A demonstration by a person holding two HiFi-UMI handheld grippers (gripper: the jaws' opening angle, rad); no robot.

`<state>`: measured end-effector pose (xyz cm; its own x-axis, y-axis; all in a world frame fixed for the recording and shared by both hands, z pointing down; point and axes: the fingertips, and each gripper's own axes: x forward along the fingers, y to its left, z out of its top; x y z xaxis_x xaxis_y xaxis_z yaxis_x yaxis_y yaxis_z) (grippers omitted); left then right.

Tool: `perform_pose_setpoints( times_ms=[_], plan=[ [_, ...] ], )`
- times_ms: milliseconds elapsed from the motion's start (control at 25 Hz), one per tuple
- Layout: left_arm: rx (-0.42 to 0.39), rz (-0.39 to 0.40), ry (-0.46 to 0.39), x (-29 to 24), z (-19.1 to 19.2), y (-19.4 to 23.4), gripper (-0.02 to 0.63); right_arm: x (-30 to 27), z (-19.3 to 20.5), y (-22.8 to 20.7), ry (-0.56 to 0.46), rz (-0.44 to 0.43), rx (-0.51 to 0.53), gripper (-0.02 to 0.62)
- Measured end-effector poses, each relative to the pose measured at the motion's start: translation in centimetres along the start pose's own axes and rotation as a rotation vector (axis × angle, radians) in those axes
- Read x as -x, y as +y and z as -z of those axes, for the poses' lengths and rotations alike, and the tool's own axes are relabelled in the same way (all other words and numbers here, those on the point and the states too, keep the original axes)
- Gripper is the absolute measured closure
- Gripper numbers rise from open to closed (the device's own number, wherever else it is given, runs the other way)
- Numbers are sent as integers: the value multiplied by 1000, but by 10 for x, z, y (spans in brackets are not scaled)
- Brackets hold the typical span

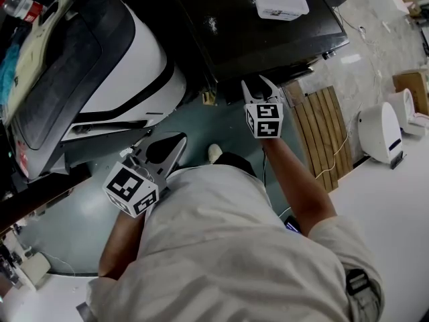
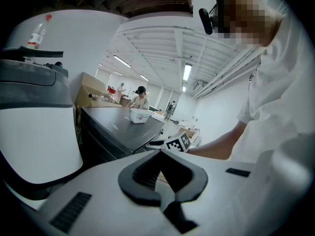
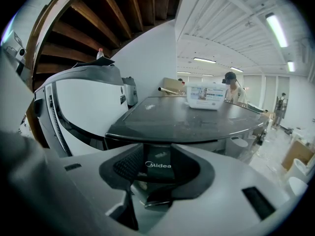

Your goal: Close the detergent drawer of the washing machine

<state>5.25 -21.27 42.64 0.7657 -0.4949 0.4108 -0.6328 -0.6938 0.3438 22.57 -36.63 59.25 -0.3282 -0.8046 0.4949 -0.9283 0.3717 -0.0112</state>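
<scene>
The dark washing machine point(image 1: 261, 32) stands ahead of me, its flat top point(image 3: 187, 119) seen from the front in the right gripper view. My right gripper point(image 1: 257, 82) is at its front edge, open. Between its jaws point(image 3: 157, 151) shows a dark front panel with "Midea" lettering point(image 3: 158, 165), just under the top's edge; how far it sticks out I cannot tell. My left gripper point(image 1: 182, 139) hangs lower and to the left, away from the machine, shut point(image 2: 160, 152) on nothing.
A white-and-black machine point(image 1: 134, 66) stands to the left. A white box point(image 1: 281, 3) sits on the dark top. A wooden slat pallet point(image 1: 325, 136) and a white appliance point(image 1: 381, 131) lie on the floor at the right. My shoe point(image 1: 214, 153) is below.
</scene>
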Motion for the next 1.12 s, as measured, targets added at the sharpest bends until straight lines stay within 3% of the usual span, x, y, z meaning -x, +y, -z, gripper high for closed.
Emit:
perform_pose_setpoints(
  times_ms=[1120],
  plan=[
    [-18,31,23,4,-3,8,612,-6,-2,-1,-23,16,-5,420]
  ],
)
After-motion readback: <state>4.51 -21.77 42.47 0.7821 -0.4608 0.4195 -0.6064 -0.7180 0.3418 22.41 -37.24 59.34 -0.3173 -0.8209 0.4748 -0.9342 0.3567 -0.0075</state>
